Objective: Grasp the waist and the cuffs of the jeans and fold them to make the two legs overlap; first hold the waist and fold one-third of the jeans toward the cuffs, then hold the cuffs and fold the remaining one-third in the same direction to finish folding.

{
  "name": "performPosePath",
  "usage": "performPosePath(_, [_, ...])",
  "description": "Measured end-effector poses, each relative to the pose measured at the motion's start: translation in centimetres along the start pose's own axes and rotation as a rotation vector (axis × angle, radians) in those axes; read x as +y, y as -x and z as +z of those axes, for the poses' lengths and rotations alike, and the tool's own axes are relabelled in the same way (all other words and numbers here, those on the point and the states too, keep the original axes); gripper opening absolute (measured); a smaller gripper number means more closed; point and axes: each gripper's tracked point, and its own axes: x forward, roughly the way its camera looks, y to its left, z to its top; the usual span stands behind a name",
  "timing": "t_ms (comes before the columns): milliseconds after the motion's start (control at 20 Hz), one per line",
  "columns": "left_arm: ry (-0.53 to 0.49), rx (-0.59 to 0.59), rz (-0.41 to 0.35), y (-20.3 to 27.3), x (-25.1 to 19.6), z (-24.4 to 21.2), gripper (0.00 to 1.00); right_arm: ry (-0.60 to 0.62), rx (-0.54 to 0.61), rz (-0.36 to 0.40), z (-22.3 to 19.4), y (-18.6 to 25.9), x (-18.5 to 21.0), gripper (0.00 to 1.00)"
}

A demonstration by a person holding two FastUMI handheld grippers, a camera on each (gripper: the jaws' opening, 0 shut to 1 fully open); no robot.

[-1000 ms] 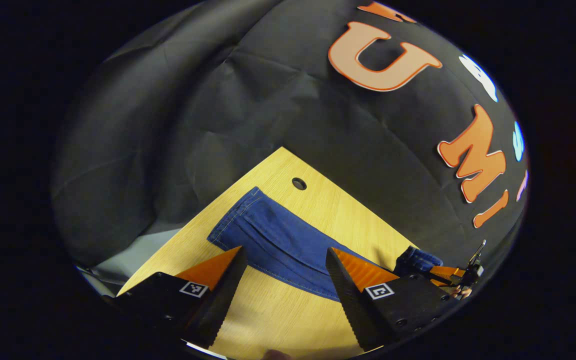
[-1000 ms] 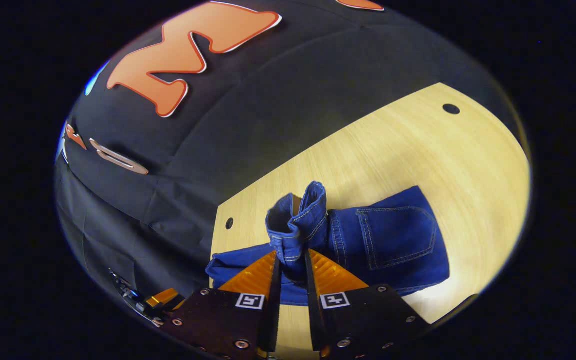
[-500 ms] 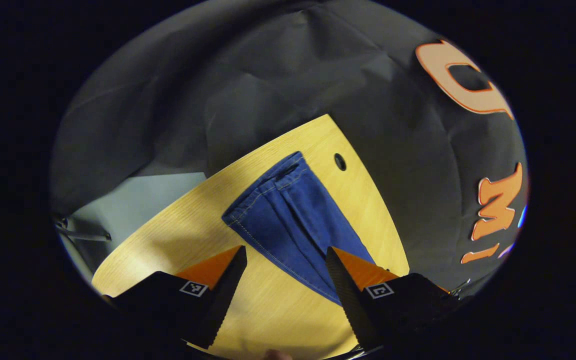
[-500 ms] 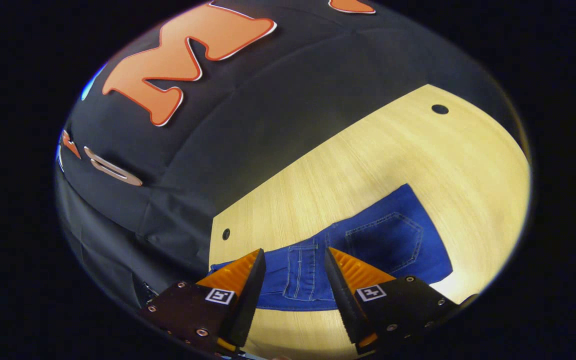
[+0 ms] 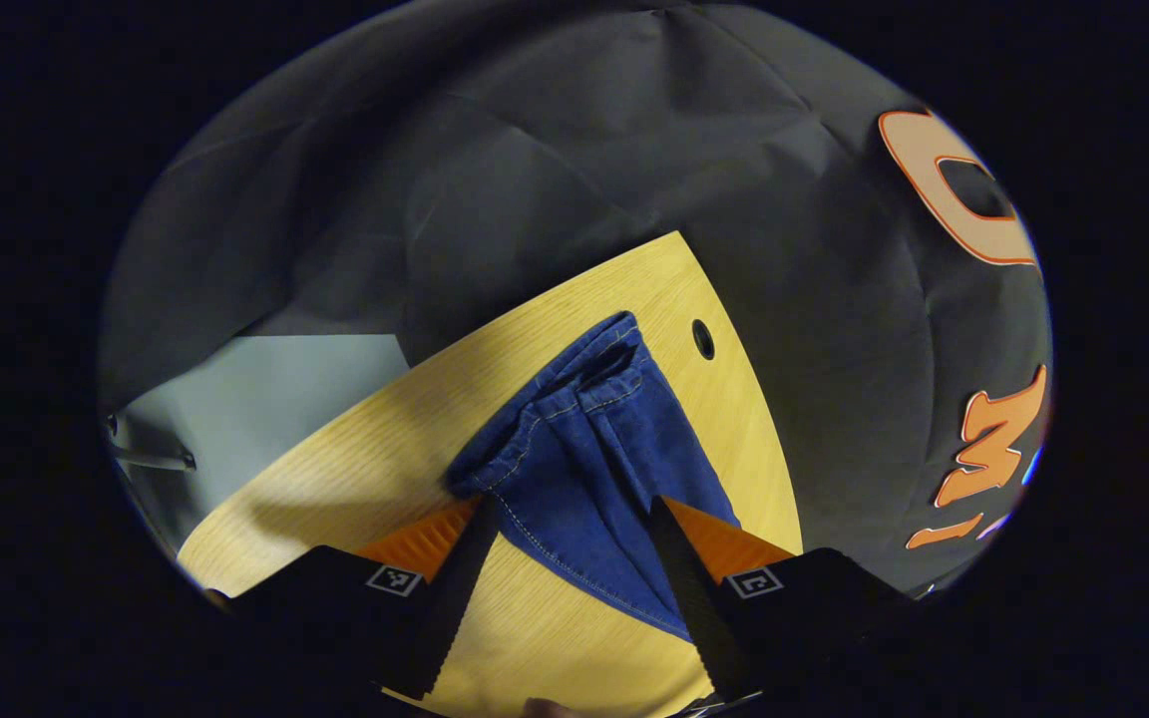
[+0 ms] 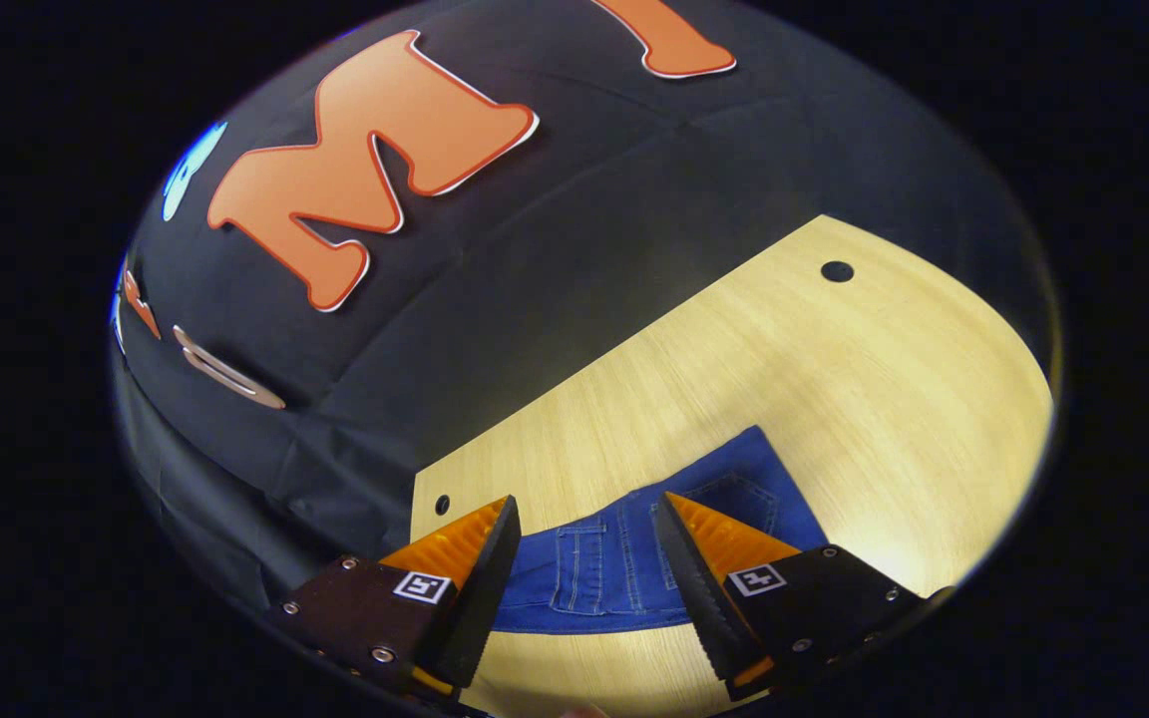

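The blue jeans [image 5: 594, 449] lie on the wooden table [image 5: 385, 449], legs stacked, with the cuffs [image 5: 599, 354] at the far end beside a hole. My left gripper [image 5: 570, 501] is open and straddles the near part of the legs; its left fingertip [image 5: 475, 504] touches the bunched leg edge. In the right gripper view the waist end of the jeans [image 6: 594, 568] lies flat, with a back pocket [image 6: 734, 494] facing up. My right gripper [image 6: 585, 500] hovers open just above it, holding nothing.
The black booth cloth hangs close behind the table [image 6: 784, 349] in both views. Round holes [image 6: 837, 271] sit near the table's corners, one more [image 5: 702, 339] by the cuffs. Pale floor [image 5: 265, 389] shows past the table's left edge.
My right gripper opened and let go of the waist, which dropped flat, then drew back. My left gripper swung toward the cuffs and came closer; the leg edge bunched up by its finger.
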Motion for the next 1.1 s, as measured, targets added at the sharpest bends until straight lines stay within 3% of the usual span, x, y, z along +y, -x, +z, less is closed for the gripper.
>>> performPosePath(300, [-0.011,-0.061,-0.099,-3.1,-3.2,1.3,0.94,0.007,-0.011,-0.045,0.6,1.3,-1.7,0.86])
performPosePath(450, [0.073,-0.098,-0.155,-4.7,-4.6,2.3,0.92,-0.01,-0.013,-0.046,0.6,2.0,-2.6,0.86])
performPosePath(650, [0.189,-0.117,-0.206,-5.7,-4.7,2.9,0.67,-0.013,0.0,-0.067,0.5,2.5,-4.0,0.86])
performPosePath(750, [0.187,-0.122,-0.212,-6.7,-4.4,3.0,0.65,-0.018,0.01,-0.07,0.2,2.8,-4.6,0.86])
performPosePath(800, [0.191,-0.111,-0.168,-6.4,-3.0,2.7,0.68,-0.022,0.011,-0.068,0.1,2.8,-4.7,0.86])
performPosePath(850, [0.213,-0.109,-0.189,-7.5,-3.5,2.3,0.24,-0.026,0.017,-0.068,-0.1,2.8,-4.8,0.86])
performPosePath(1000, [0.191,-0.103,-0.207,-7.9,-4.0,2.2,0.19,-0.033,0.031,-0.072,-0.7,3.0,-5.3,0.86])
performPosePath(1050, [0.159,-0.1,-0.168,-6.7,-3.1,2.1,0.27,-0.03,0.035,-0.073,-0.8,2.9,-5.4,0.86])
performPosePath(1100, [0.163,-0.107,-0.16,-8.6,-3.5,1.9,0.26,-0.032,0.041,-0.079,-1.1,2.9,-5.6,0.86])
